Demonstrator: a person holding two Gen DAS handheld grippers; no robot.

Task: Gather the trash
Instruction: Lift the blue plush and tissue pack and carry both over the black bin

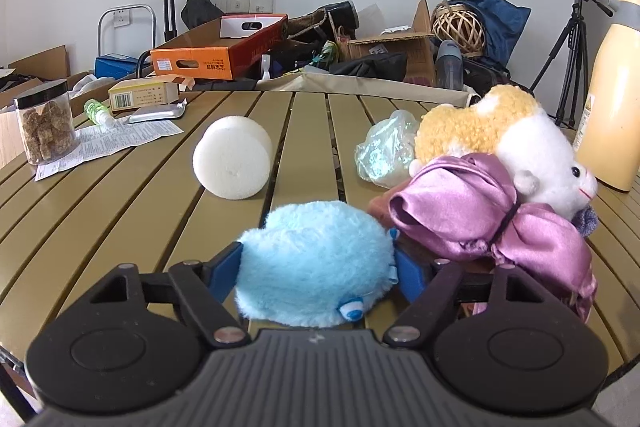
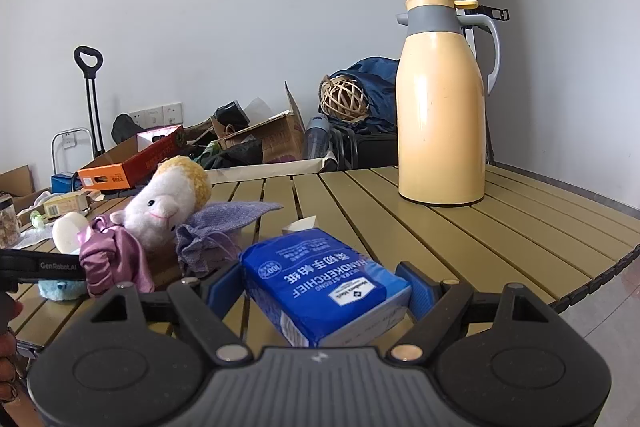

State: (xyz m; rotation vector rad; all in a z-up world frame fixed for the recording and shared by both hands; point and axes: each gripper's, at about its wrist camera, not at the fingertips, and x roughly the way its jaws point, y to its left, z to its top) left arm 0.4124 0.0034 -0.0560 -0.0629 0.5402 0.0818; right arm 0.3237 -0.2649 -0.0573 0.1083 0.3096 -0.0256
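Your left gripper (image 1: 316, 273) has its two blue fingers on both sides of the fluffy blue toy (image 1: 314, 265). The fingers look like they touch the fur, so you seem to be holding it, but it may only be resting between them on the counter (image 1: 132, 211).

Your right gripper (image 2: 324, 285) has its fingers on both sides of the blue tissue pack (image 2: 326, 285). There looks to be a small gap on each side, so I cannot tell if you are squeezing it yet.

You are at the picking-up step. But neither of these looks much like trash. The crumpled plastic bag (image 1: 384, 149) sits farther back on the counter, just beside the sheep toy (image 1: 500, 147) and behind the shiny purple cloth (image 1: 480, 223). The paper sheet (image 1: 104, 143) lies far off to the left, near the jar of brown lumps (image 1: 46, 125). Those look more like trash to me.

For the next move, you need to choose. If the bag is the trash, reach over the purple cloth without knocking the sheep toy. The bag is soft and light, so pinch it gently. I see no bin here, so you must find one.
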